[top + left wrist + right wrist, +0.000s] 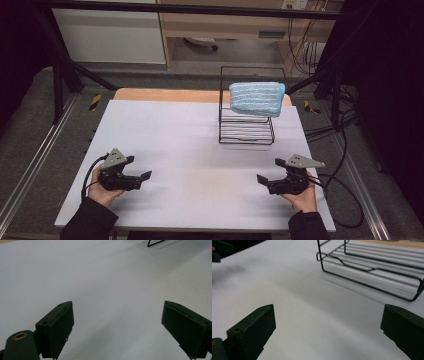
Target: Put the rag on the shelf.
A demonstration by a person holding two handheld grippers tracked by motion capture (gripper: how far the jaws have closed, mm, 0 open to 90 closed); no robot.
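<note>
A black wire rack (246, 131) stands upright on the far right part of the white tabletop (190, 150), its lower shelf of thin parallel bars bare. A folded light-blue towel (257, 98) with a ribbed texture lies draped over its top, overhanging to the right.

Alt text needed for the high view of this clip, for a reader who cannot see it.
A person's hands hold the left gripper and right gripper low over a white table, both with jaws open and nothing between them. Behind the right gripper stands a black wire rack with a folded blue towel on its top tier.
</note>
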